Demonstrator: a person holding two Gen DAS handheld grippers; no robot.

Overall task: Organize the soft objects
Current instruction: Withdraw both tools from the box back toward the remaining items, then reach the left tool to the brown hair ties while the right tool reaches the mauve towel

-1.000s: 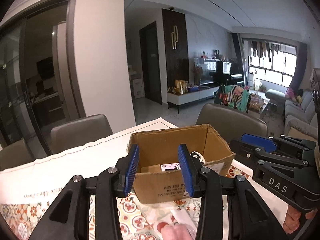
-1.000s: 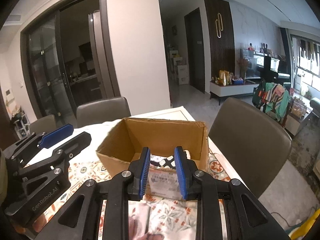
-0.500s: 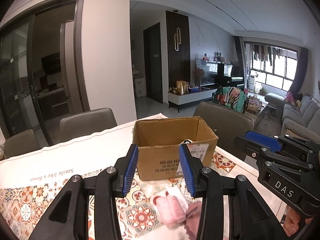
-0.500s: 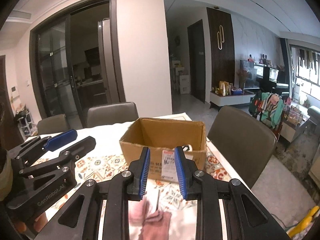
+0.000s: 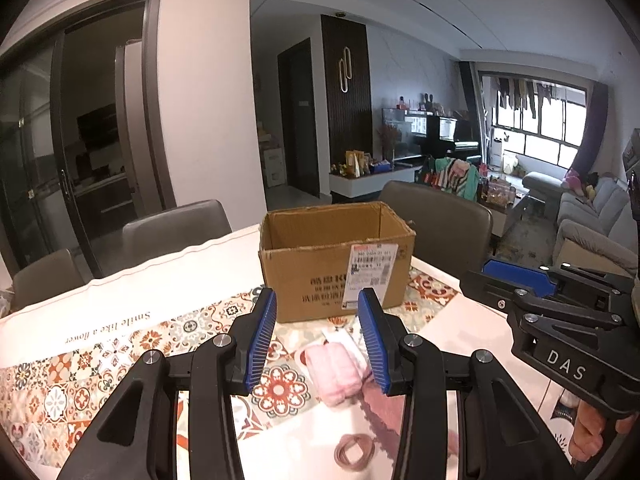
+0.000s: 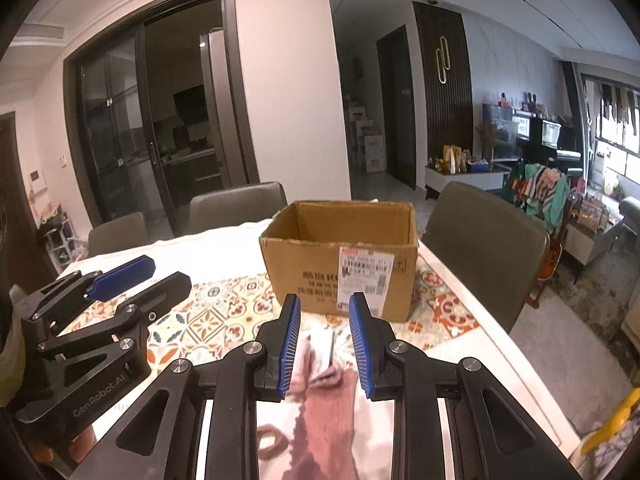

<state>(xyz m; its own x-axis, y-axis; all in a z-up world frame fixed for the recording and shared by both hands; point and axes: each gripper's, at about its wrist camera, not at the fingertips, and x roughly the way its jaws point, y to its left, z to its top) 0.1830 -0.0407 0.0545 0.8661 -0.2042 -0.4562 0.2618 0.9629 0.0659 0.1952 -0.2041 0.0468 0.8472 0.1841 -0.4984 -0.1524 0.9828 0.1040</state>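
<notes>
An open cardboard box (image 5: 336, 264) with a shipping label stands on the patterned tablecloth; it also shows in the right wrist view (image 6: 340, 256). In front of it lie a rolled light pink soft item (image 5: 334, 372), a darker pink cloth (image 5: 384, 404) (image 6: 328, 420) and a tan hair tie (image 5: 355, 456) (image 6: 272, 442). My left gripper (image 5: 316, 336) is open and empty above the pink roll. My right gripper (image 6: 325, 342) is open and empty above the darker pink cloth. What lies inside the box is hidden.
Brown chairs (image 5: 176, 228) (image 6: 484, 248) stand around the table. A white cloth with lettering (image 5: 108, 320) covers the table's left part. The right table edge (image 6: 500, 344) drops to the floor. Each gripper shows in the other's view (image 5: 560, 320) (image 6: 92, 320).
Both grippers have pulled back and away from the box, which now stands farther off. The pink cloths and the hair tie have come into view below them.
</notes>
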